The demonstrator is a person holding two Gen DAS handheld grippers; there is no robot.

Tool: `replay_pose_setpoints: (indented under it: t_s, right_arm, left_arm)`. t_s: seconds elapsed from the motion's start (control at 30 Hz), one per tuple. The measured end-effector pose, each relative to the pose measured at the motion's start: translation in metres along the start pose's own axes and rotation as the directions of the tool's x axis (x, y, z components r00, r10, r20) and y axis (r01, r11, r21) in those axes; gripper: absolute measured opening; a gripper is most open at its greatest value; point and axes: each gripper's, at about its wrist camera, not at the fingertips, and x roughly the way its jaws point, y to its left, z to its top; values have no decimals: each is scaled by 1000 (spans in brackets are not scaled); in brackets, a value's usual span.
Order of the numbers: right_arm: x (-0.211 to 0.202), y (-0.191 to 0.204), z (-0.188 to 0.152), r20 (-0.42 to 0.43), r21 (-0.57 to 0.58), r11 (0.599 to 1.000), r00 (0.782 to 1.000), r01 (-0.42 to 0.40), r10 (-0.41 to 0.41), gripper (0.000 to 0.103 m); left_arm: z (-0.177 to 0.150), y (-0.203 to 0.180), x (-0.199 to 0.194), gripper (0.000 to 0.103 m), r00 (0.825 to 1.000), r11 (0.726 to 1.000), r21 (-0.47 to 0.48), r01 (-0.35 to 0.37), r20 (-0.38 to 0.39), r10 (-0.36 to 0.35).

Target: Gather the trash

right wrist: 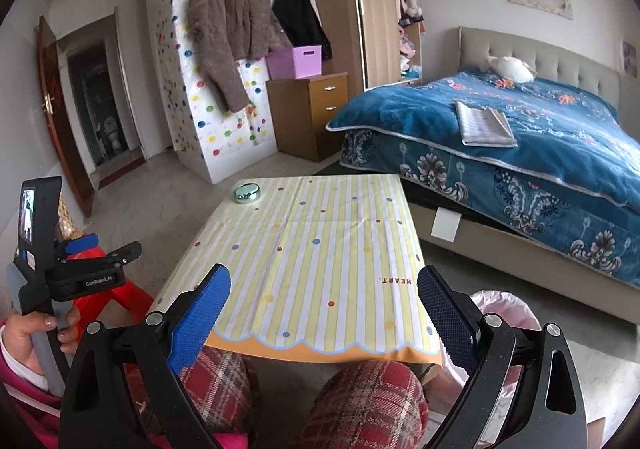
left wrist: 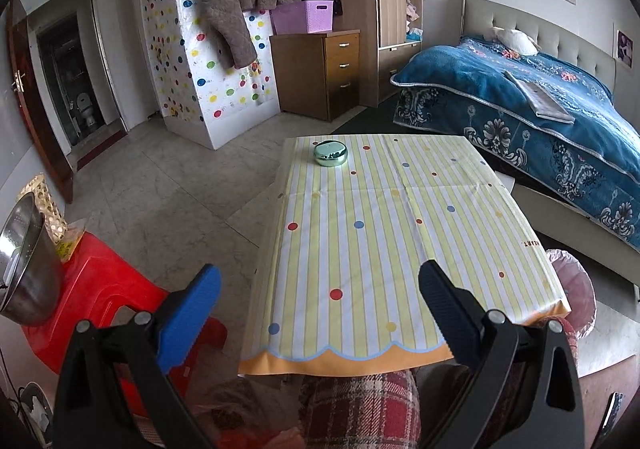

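— So, what does the coming move turn on?

— Distance, mostly. The only loose thing on the low table with the yellow-striped, dotted cloth point(left wrist: 400, 233) is a small round shiny teal-green container point(left wrist: 330, 153), sitting at the far edge near the far left corner. Both grippers hang back at the near, scalloped edge, so it lies straight ahead and well apart from either.

— Which hand is nearer?

— I judge the left. The left gripper point(left wrist: 320, 313) sees the container ahead and only slightly left of centre; from the right gripper point(right wrist: 324, 309) it sits farther off toward the left. In the right wrist view the left tool is at the lower left, outside the table's left edge, held in a hand point(right wrist: 40, 333).

— Are the jaws ready?

— Both sets of blue-padded fingers point(left wrist: 188, 321) stand spread wide with nothing between them but the cloth beyond.

— Any long axis to line up with?

— None that I can see. It looks like a squat disc with rounded sides and a flat top, so the approach angle should matter little. Its mirror-like skin may be slippery, I'd guess.

— Is it even trash?

— Can't tell from here; no wrapper or scrap shows on the cloth. A bin lined with a pink plastic bag point(right wrist: 504, 313) stands on the floor just beside the near right corner, which is the likely drop point.

— So a left-hand pick means a carry across?

— Probably, from far left to near right.
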Motion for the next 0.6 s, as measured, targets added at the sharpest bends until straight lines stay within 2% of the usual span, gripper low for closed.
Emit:
replay_pose_setpoints:
  t_s: [0.6]
  right_arm:
    - [7,-12,-3,-3,2,1000,1000,1,-1,93]
  left_arm:
    - [1,0,0,96,1000,1000,1,0,1,0]
